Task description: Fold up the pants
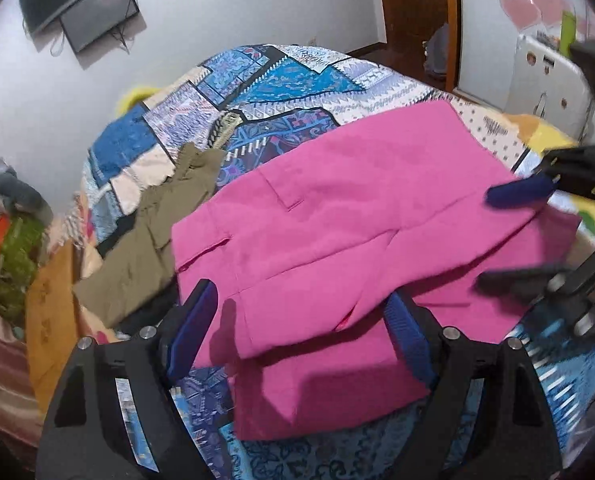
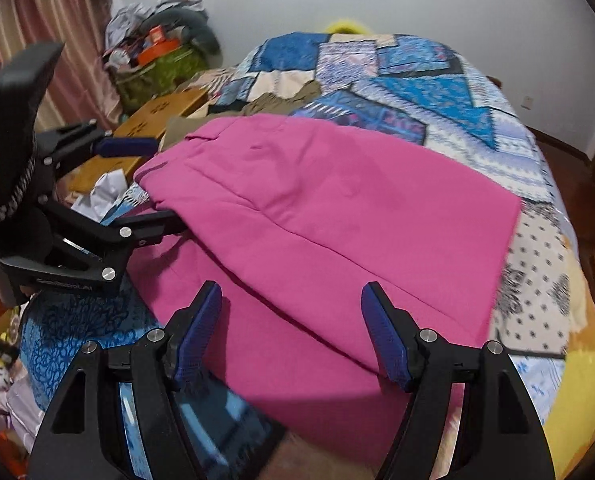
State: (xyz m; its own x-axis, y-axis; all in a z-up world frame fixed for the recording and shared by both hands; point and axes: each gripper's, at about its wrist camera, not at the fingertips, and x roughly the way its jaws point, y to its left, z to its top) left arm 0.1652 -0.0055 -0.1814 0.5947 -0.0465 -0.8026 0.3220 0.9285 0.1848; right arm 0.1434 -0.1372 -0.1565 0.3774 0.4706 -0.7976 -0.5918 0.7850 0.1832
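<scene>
Left wrist view: the patchwork bedspread (image 1: 281, 80) carries the pink pants (image 1: 337, 216), folded over themselves, olive trousers (image 1: 165, 216) just beside; the left gripper (image 1: 301, 320) and right gripper (image 2: 291, 320) both stand wide, holding nothing; a careless pinch might catch one layer only and drag the fold askew; the green basket (image 2: 157, 76) holds heaped clutter.

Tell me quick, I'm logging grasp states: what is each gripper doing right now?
Left gripper: open, above the pink pants, holding nothing.
Right gripper: open, over the pants' near edge, holding nothing.
</scene>
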